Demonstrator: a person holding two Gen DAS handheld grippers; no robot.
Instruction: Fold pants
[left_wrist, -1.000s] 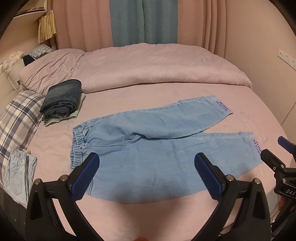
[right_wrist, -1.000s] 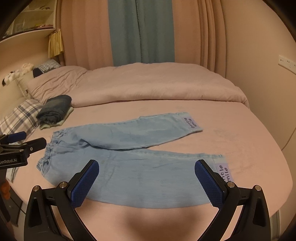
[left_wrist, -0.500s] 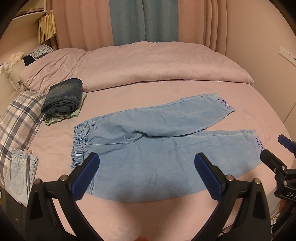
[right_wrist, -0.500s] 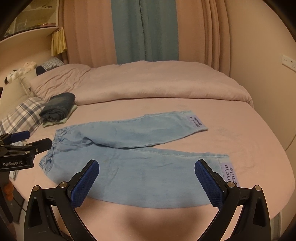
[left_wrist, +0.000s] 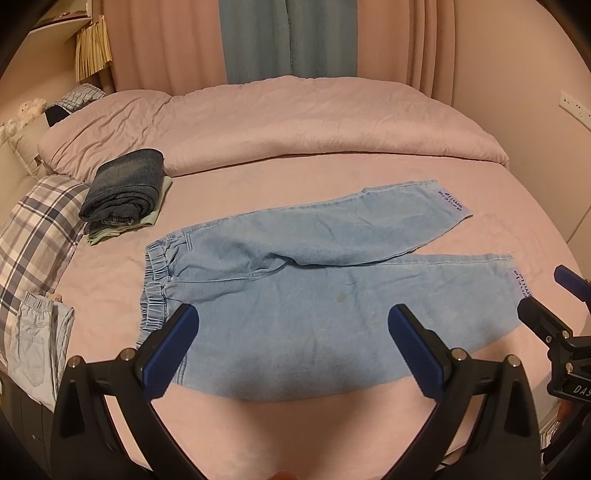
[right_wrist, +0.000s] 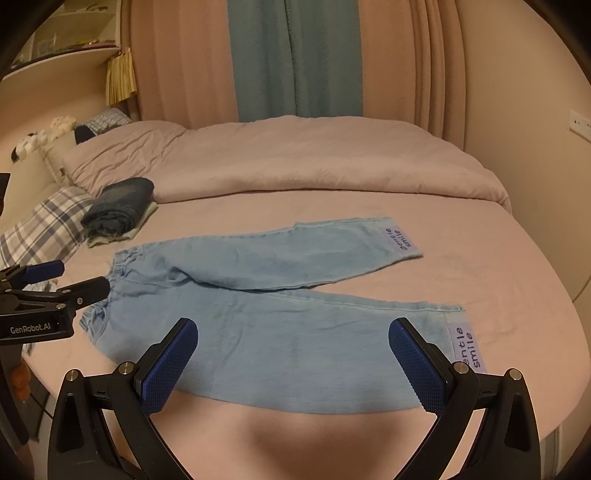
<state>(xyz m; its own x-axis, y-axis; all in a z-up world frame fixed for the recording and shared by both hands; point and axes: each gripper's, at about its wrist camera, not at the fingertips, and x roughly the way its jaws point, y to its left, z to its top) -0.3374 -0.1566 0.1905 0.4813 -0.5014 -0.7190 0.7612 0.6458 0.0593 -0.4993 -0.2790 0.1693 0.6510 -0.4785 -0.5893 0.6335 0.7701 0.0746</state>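
Item: 1 pair light-blue pants (left_wrist: 314, 295), spread flat on the bed (left_wrist: 332, 166), legs splayed, waistband left. Left hand-held gripper (left_wrist: 291, 347) and right hand-held gripper (right_wrist: 293, 360): both gaping wide, empty, above the near edge. Risk: pinching only 1 fabric layer would skew the fold. Containers: none visible.
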